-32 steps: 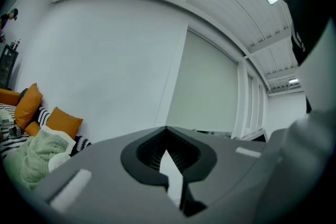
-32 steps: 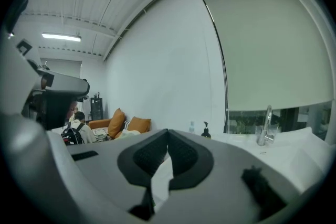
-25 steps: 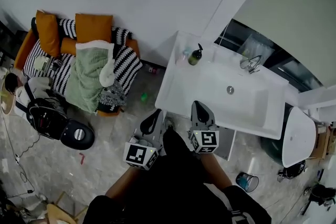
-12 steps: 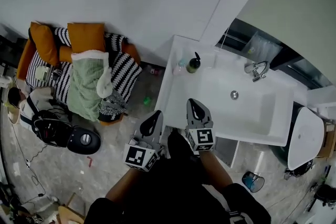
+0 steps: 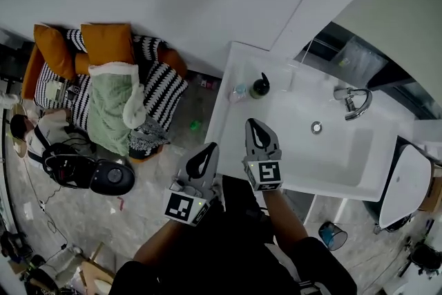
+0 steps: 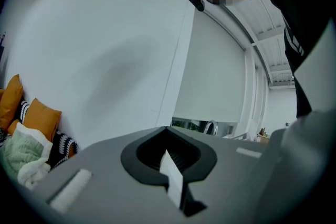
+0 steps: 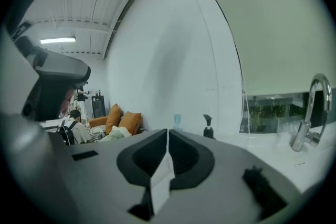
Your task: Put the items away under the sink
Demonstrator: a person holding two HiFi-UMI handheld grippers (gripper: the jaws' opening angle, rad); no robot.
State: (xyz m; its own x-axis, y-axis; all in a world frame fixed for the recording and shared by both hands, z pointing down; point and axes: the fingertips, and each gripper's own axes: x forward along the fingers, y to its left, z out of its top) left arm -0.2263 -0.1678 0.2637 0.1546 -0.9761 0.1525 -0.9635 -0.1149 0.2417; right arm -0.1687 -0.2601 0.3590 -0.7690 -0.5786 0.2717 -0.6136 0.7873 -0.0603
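Sink (image 5: 331,148) filling right of frame, carrying two items at its upper-left corner (one pump bottle (image 5: 260,86), one small cup (image 5: 238,92)); sofa (image 5: 160,88) lying far left; left gripper (image 5: 208,152) and right gripper (image 5: 255,128) hovering clenched, empty.

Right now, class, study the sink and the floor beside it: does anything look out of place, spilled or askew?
Nothing is spilled on the sink; the pump bottle and cup stand upright. On the floor, a small green object lies loose beside the armchair, which looks out of place.
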